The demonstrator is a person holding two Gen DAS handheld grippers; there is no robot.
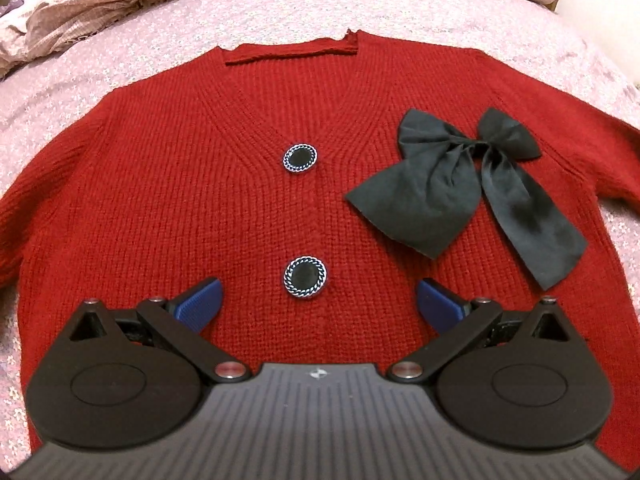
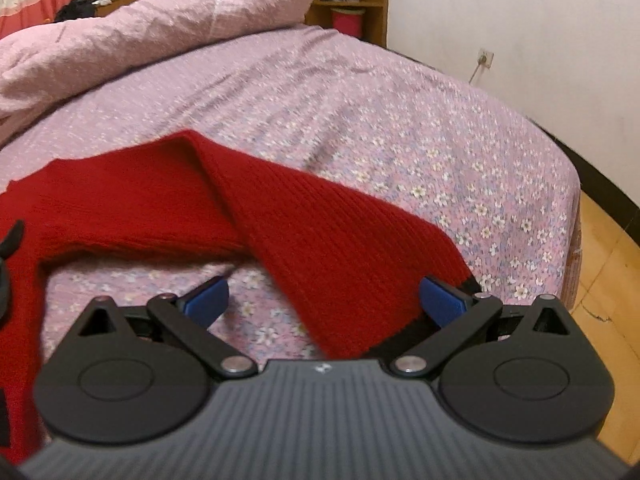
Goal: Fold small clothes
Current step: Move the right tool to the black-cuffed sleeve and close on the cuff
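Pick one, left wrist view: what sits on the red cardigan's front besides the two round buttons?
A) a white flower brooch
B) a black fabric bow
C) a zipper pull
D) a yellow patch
B: a black fabric bow lies on the red cardigan, off to the side of the upper button and the lower button; no brooch, zipper or patch shows.

A floral pink bed (image 2: 400,128) meets a white wall (image 2: 520,20), wooden shelf (image 2: 348,4) and wooden floor (image 2: 608,264).

Black left gripper (image 1: 318,306), blue ribbed fingers (image 1: 198,306), silver pivots.
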